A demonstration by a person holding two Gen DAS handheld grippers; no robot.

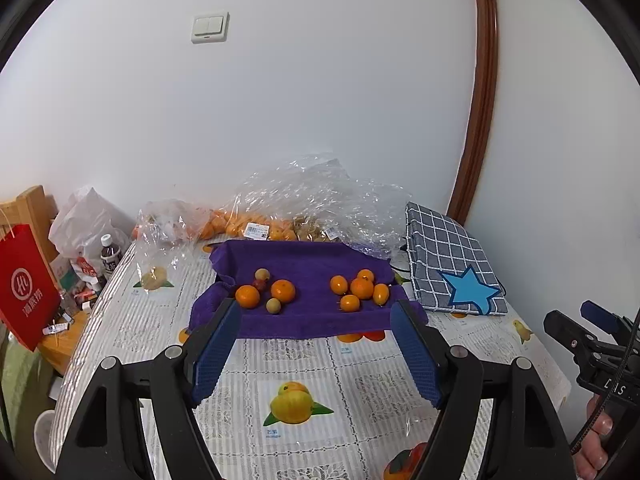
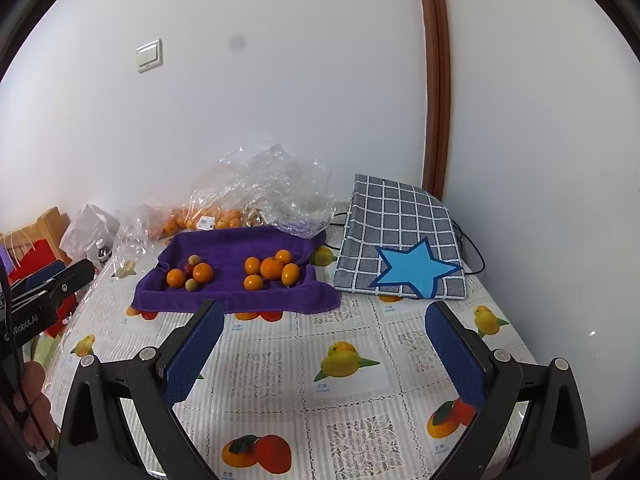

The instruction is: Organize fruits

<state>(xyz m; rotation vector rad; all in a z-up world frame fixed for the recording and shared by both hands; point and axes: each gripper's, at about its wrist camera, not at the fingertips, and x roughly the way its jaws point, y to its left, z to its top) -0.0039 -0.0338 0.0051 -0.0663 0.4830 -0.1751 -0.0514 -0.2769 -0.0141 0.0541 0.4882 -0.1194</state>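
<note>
Presently, from the left wrist view, my left gripper [image 1: 316,316] hung above the table with its jaws spread and nothing between the blue pads [image 1: 216,352]. From the right wrist view my right gripper [image 2: 326,320] stood likewise released, its pads apart over the fruit-print tablecloth [image 2: 360,400].

Task fruit lay on the purple towel [image 1: 304,264] at the centre of the left view, just beyond the fingertips. I noted two clusters. Left cluster: two mandarins [image 1: 283,290], two small pale plums [image 1: 273,305] and a dark red fruit tucked between them, touching or nearly so. Right cluster [image 1: 362,288]: five orange citrus, one of them oval like a kumquat, bunched close. The clusters sat well apart on the towel, with bare cloth between.

Behind the towel, toward the wall, crumpled clear plastic bags [image 1: 304,196] held more oranges, price labels showing. A separate clear bag [image 1: 154,248] lay at centre left over a printed lemon.

At the right of the towel rested a grey checked fabric bag [image 1: 452,260] with a blue star patch, lying tilted. A red paper shopping bag [image 1: 26,284] stood at far left, off the table edge, near a dark-capped bottle [image 1: 110,254].

A person's hand [image 1: 600,444] showed at the lower right of the left view, gripping the other handle.
</note>
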